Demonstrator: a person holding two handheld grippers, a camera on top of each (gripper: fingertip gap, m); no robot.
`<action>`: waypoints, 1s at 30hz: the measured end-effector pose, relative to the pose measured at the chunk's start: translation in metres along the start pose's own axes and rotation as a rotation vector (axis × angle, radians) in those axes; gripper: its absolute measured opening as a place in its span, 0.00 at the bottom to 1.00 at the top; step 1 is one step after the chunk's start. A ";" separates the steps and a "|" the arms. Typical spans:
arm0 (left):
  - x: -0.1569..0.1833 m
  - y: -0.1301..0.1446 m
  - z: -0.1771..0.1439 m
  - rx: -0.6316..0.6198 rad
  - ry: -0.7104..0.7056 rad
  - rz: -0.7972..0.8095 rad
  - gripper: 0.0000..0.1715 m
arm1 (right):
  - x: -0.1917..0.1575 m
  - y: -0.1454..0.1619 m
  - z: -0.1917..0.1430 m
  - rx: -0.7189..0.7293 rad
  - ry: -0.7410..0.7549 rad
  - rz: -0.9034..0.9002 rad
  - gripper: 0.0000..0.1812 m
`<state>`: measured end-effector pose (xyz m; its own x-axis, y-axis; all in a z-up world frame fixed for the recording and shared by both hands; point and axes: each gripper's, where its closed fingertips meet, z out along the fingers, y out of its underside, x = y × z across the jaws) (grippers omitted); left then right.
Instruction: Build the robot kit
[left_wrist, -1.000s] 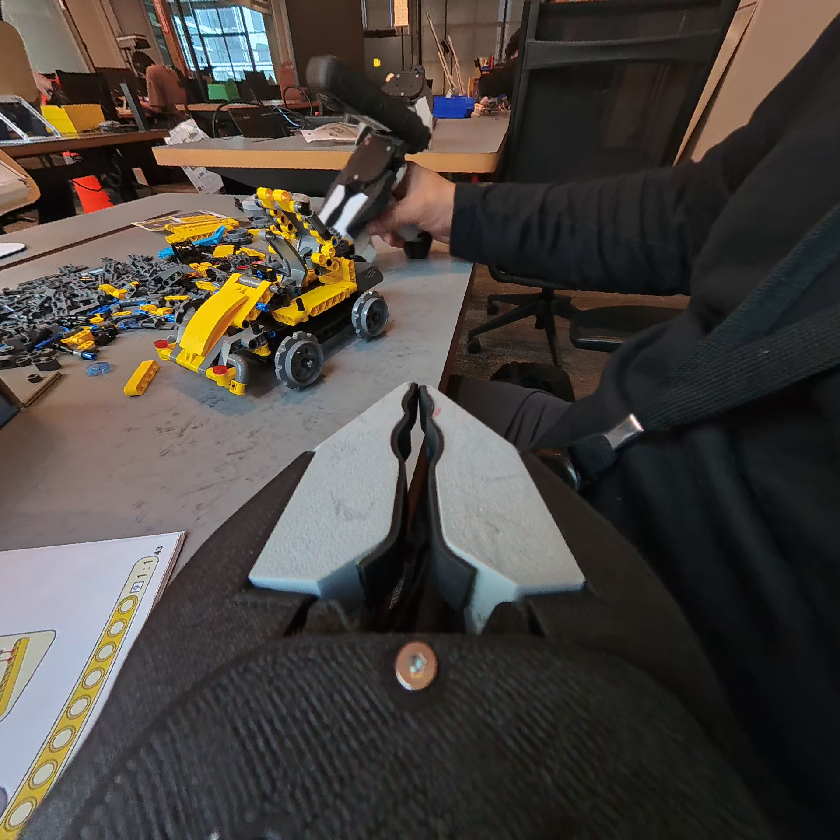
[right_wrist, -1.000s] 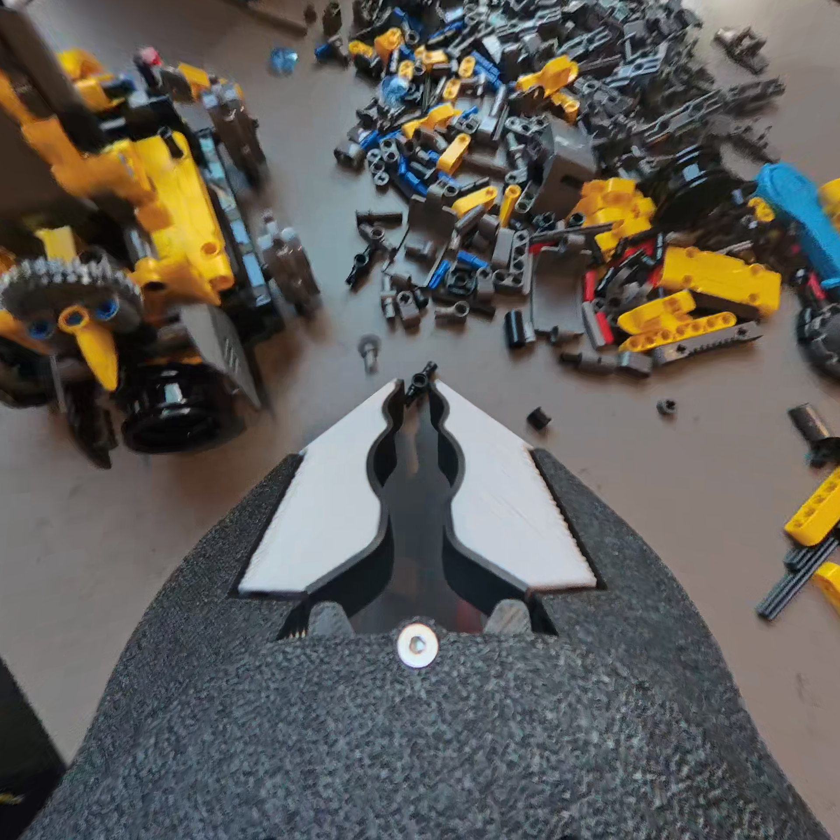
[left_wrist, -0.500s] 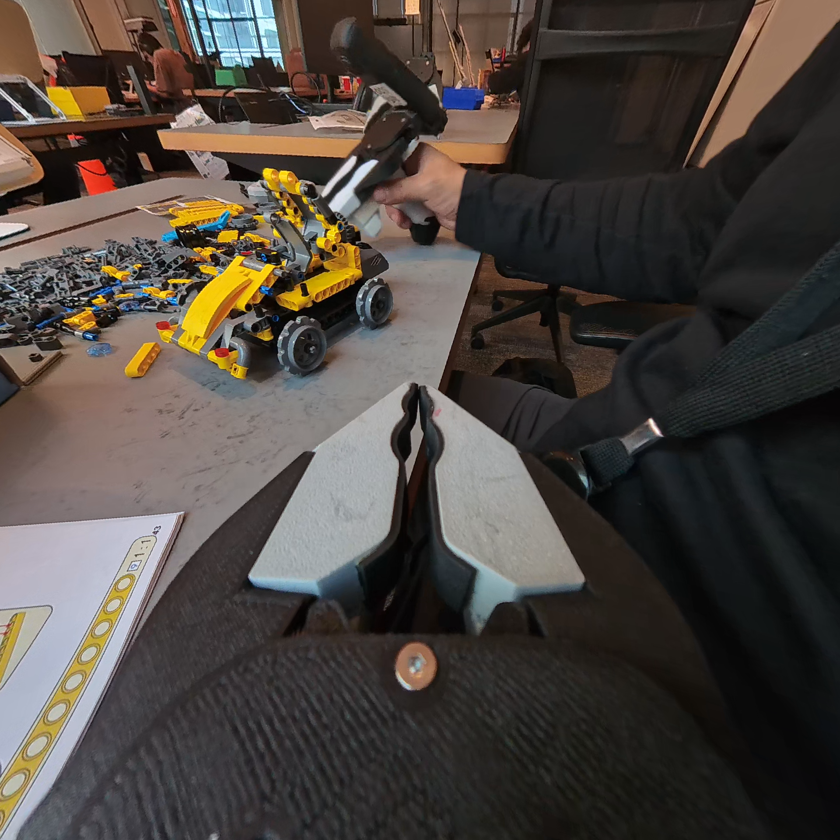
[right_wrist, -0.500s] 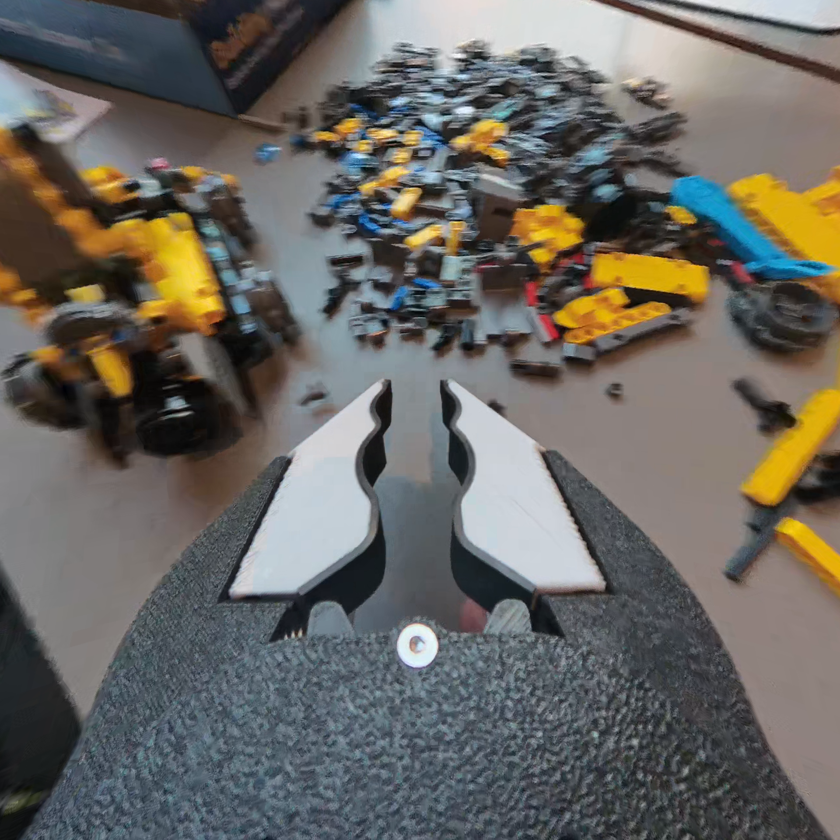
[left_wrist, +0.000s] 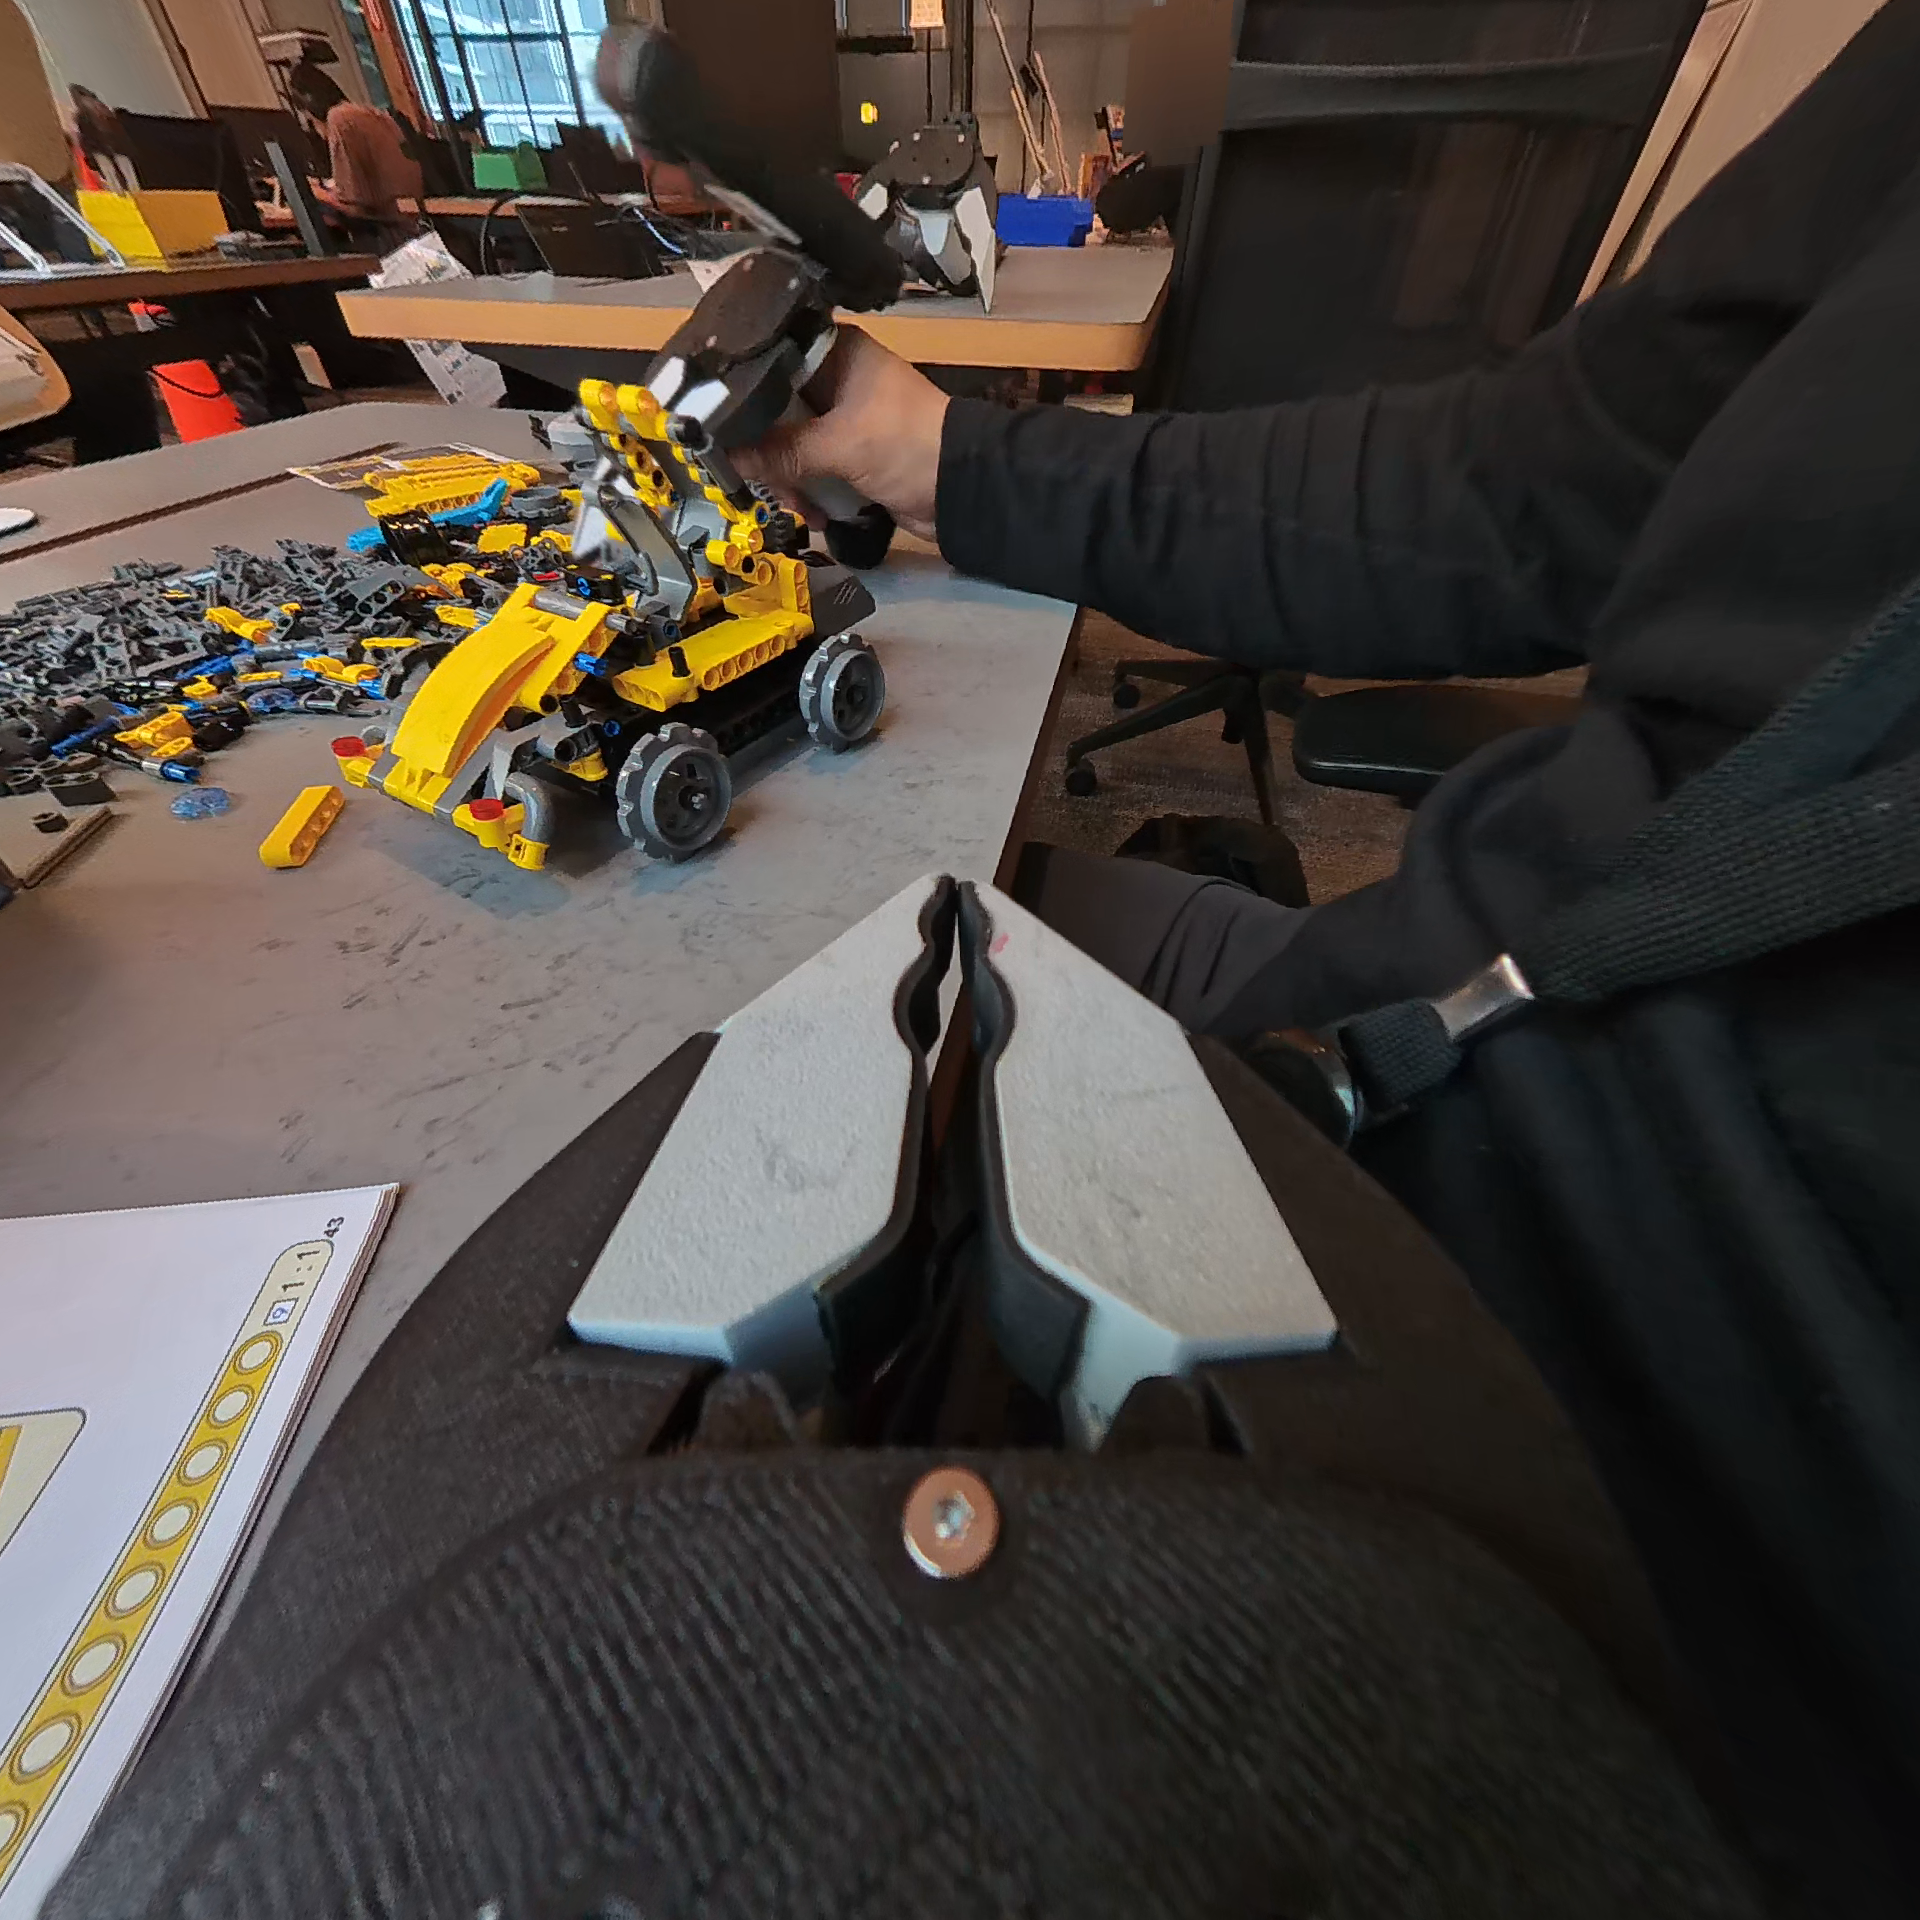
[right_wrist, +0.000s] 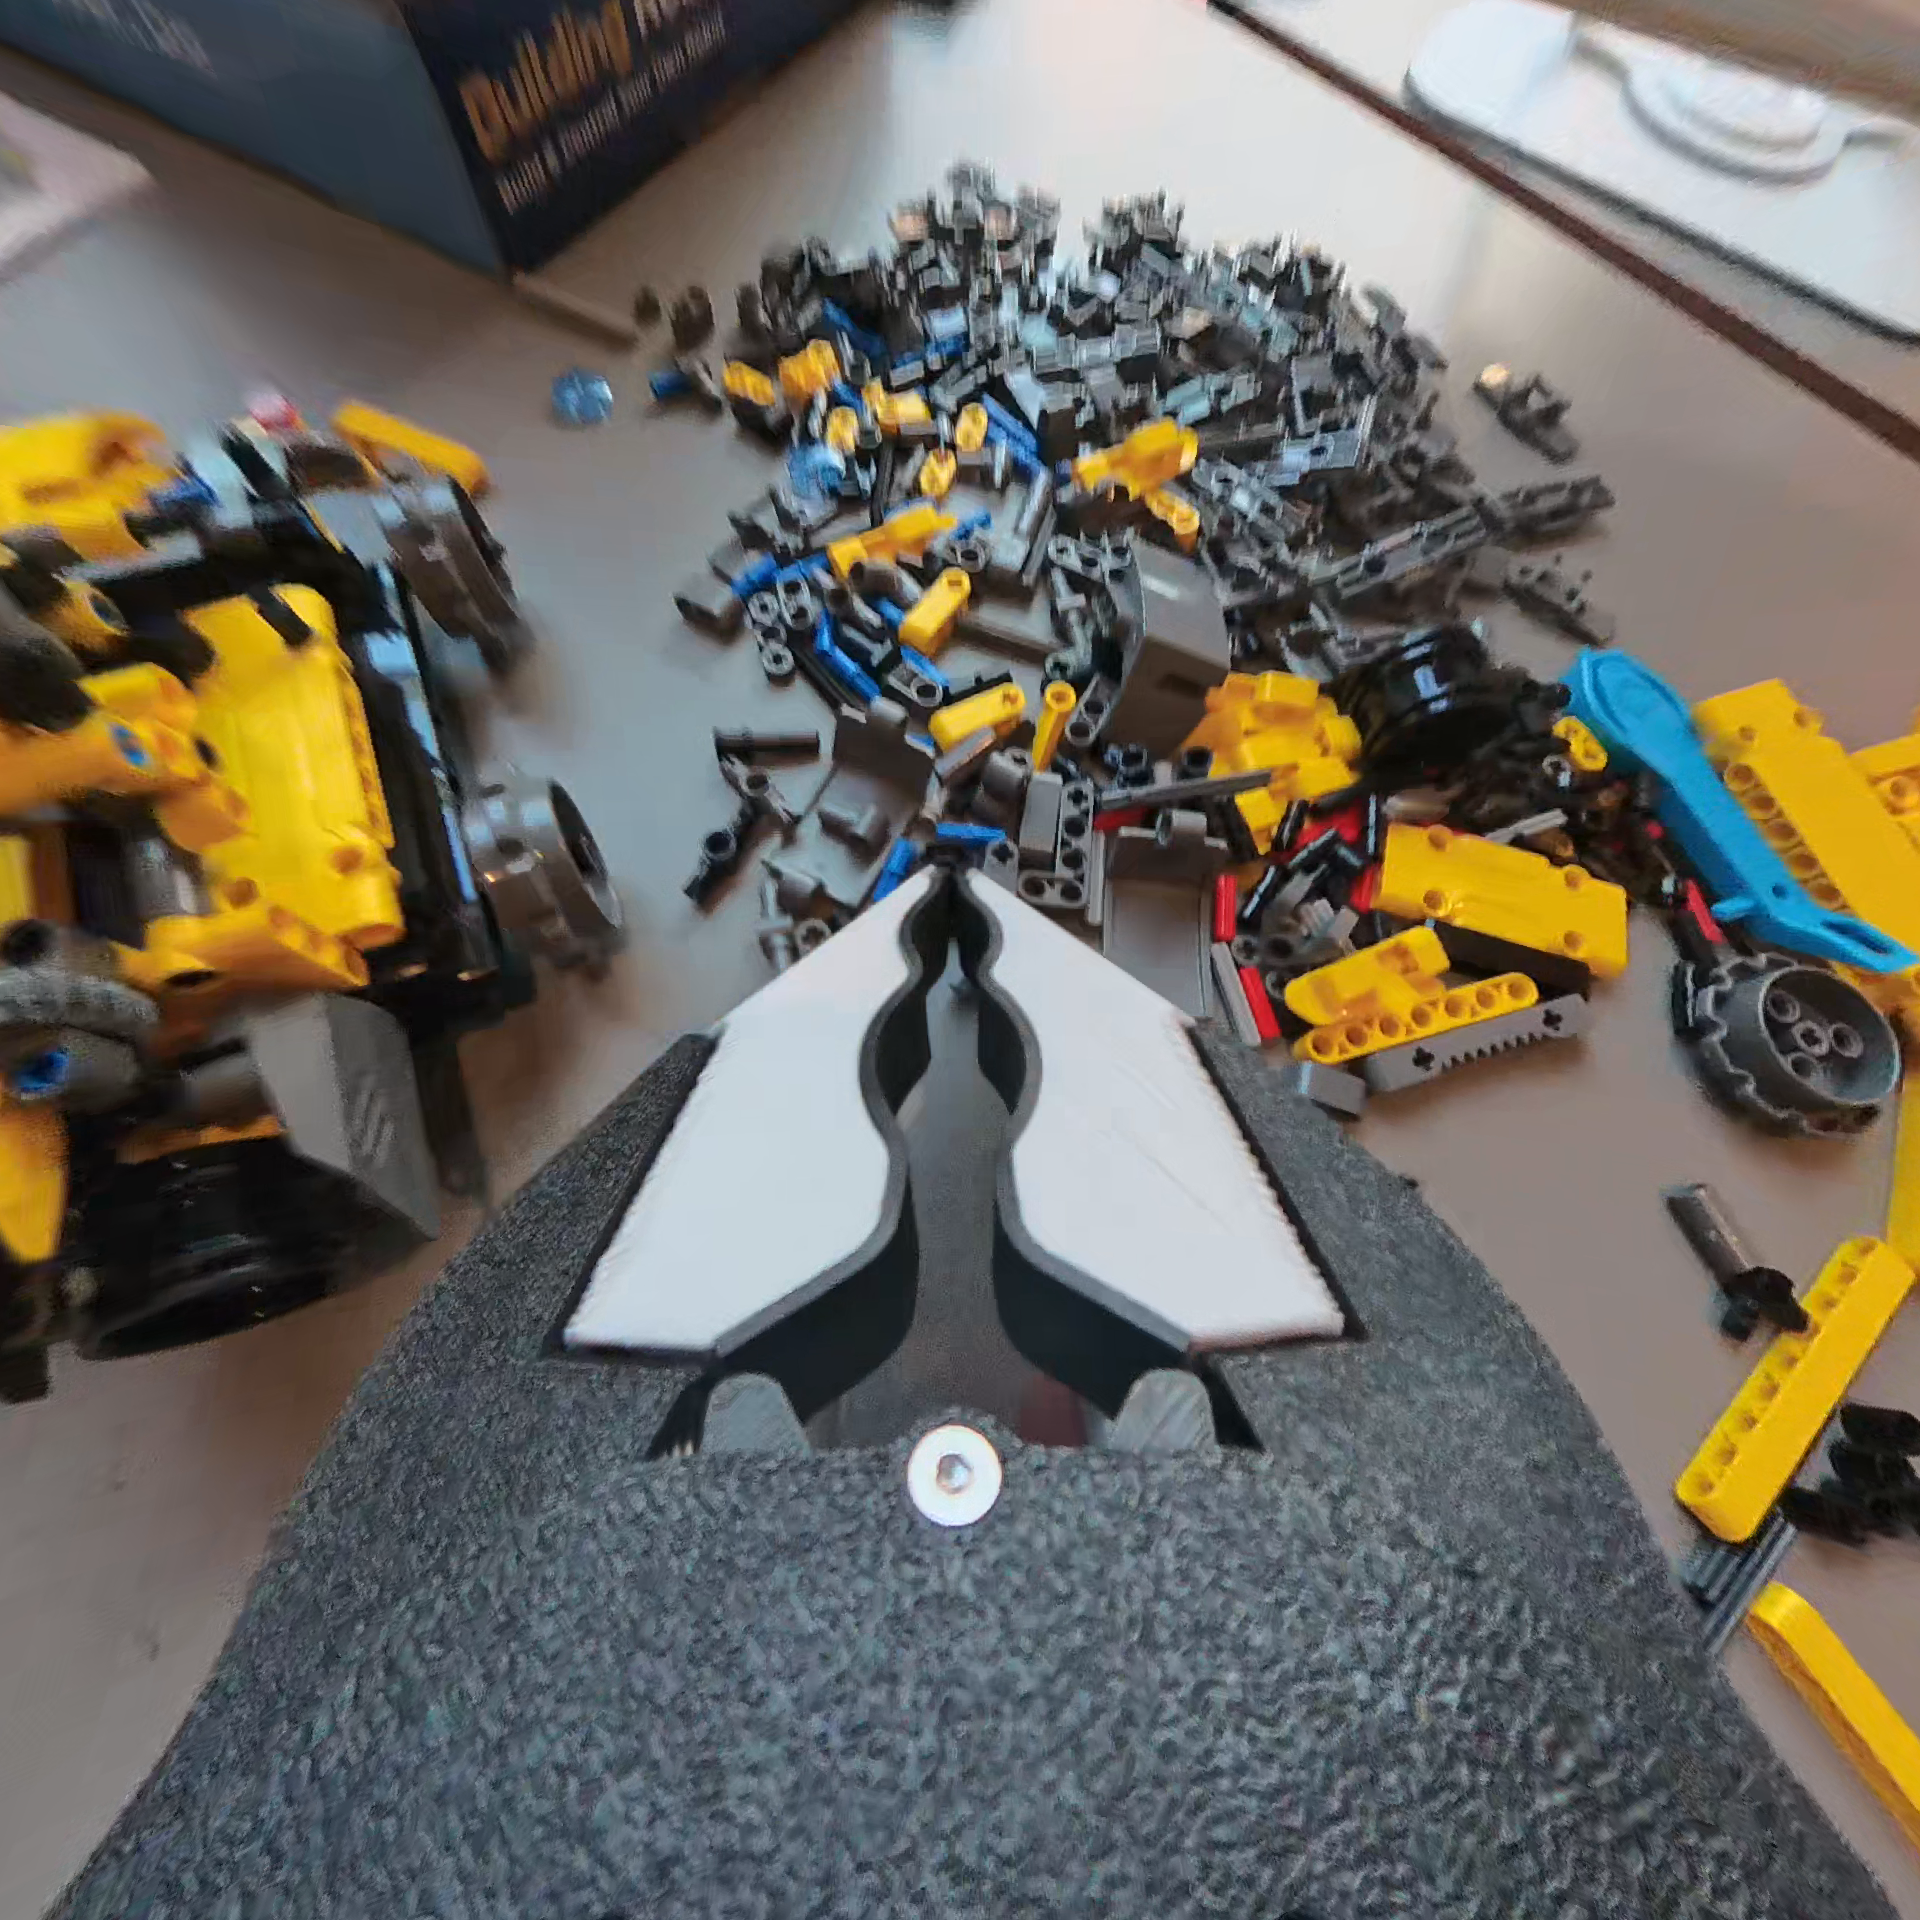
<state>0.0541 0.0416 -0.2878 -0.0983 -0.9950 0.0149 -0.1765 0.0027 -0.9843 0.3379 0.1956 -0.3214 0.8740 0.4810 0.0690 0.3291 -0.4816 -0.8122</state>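
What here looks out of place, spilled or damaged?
Nothing looks damaged. The odd parts are strays: a yellow beam and a blue disc lie alone on the table, apart from the loose-parts pile beside the model car, which stands level on its wheels.

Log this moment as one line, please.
left claw: shut, empty, near table edge | right claw: shut, tips over loose parts pile | yellow vehicle model: standing on table beside pile
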 end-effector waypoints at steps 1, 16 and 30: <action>0.000 -0.001 -0.001 0.004 0.002 -0.007 0.00 | -0.002 -0.007 -0.004 0.042 0.005 0.011 0.00; -0.001 0.002 -0.001 -0.010 -0.005 -0.020 0.00 | 0.005 -0.025 -0.038 0.273 0.284 -0.058 0.18; -0.006 -0.008 -0.007 0.029 -0.055 -0.099 0.00 | 0.000 -0.031 -0.053 0.365 0.268 -0.017 0.00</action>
<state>0.0492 0.0480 -0.2789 -0.0280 -0.9942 0.1037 -0.1540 -0.0982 -0.9832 0.3463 0.1717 -0.2658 0.9471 0.2569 0.1924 0.2386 -0.1625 -0.9574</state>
